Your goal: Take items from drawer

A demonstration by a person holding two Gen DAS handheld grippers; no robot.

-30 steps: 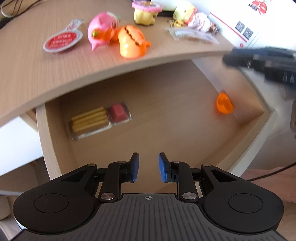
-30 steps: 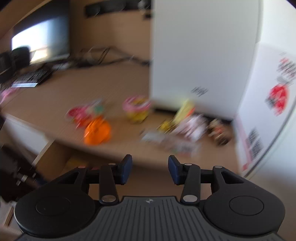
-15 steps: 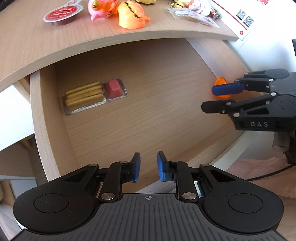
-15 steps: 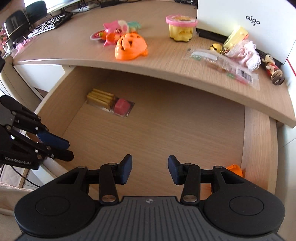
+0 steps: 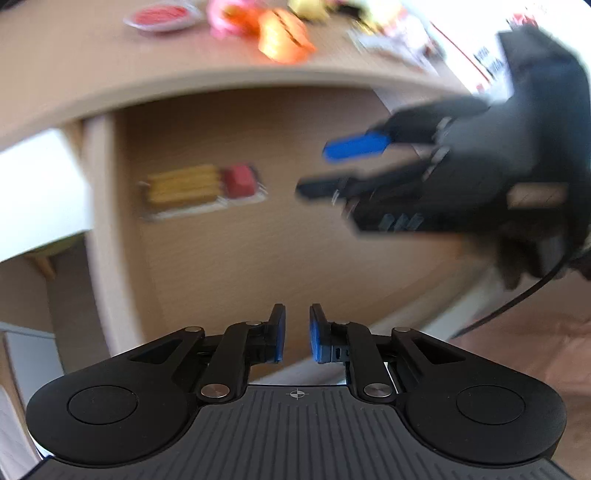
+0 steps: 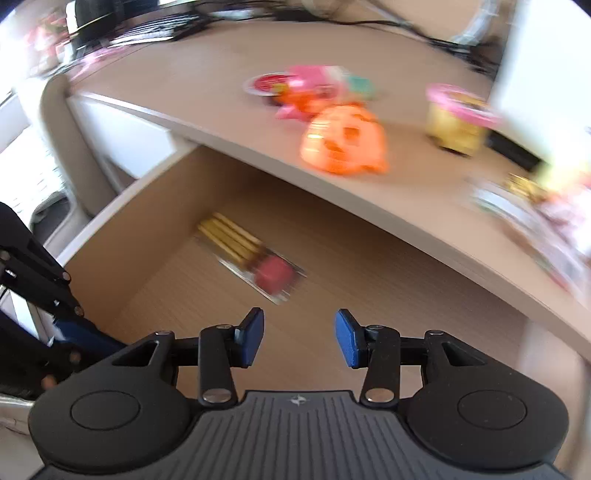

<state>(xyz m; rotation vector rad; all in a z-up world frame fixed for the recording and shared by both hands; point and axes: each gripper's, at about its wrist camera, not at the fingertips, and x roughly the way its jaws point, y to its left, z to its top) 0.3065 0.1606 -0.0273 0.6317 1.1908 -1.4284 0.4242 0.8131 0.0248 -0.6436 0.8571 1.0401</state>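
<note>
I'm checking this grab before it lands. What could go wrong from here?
1. The right tool hangs open over the flat snack pack on the drawer floor; its fingers may slide off.
2. Both tools crowd the drawer; the left tool, jaws closing on nothing, could bump the right.

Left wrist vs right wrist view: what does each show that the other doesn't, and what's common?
Left wrist only: the right gripper from the side, reaching over the drawer, nothing between its fingers; the left gripper with fingers closing on nothing.

Right wrist only: a yellow cup with a pink lid on the desk, a keyboard at the far edge, and part of the left gripper's linkage at the picture's left edge.

Both: the open drawer, the snack pack on its floor, and the orange toy on the desk.
</note>
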